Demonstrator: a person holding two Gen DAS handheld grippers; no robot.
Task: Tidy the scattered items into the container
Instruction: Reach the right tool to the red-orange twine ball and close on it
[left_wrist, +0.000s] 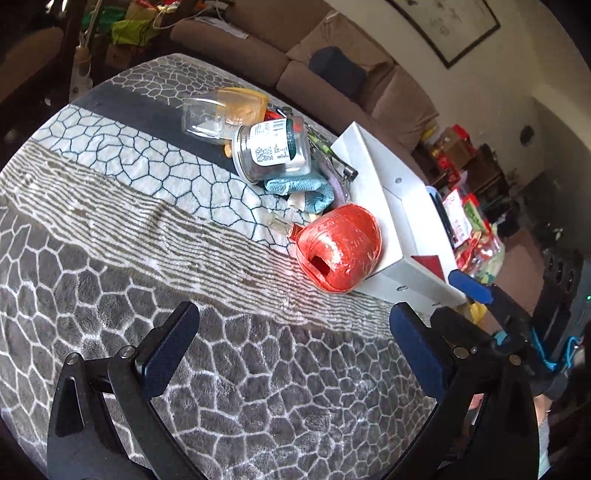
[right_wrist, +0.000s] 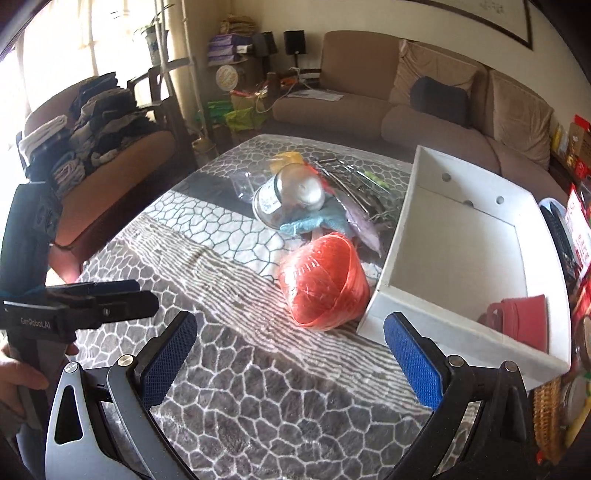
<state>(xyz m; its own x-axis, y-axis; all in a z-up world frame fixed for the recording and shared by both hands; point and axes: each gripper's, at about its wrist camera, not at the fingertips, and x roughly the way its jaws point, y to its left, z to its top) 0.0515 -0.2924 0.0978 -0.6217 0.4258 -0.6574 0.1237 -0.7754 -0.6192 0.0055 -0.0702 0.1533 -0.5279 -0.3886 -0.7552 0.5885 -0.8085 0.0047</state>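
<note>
Left tongs (left_wrist: 293, 332): spread wide, empty, over the bare surface (left_wrist: 110, 206).
Right tongs (right_wrist: 290, 338): also spread, empty, facing the twine (right_wrist: 323, 282).
Twine: touching the box (right_wrist: 402, 221), likely the easiest first pick.

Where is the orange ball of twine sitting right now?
In both wrist views the orange twine ball lies on the patterned cloth, against the white box near its front left corner, with the blue rag just behind it.

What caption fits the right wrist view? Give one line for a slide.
Open right gripper faces a red twine ball beside the white box.
</note>
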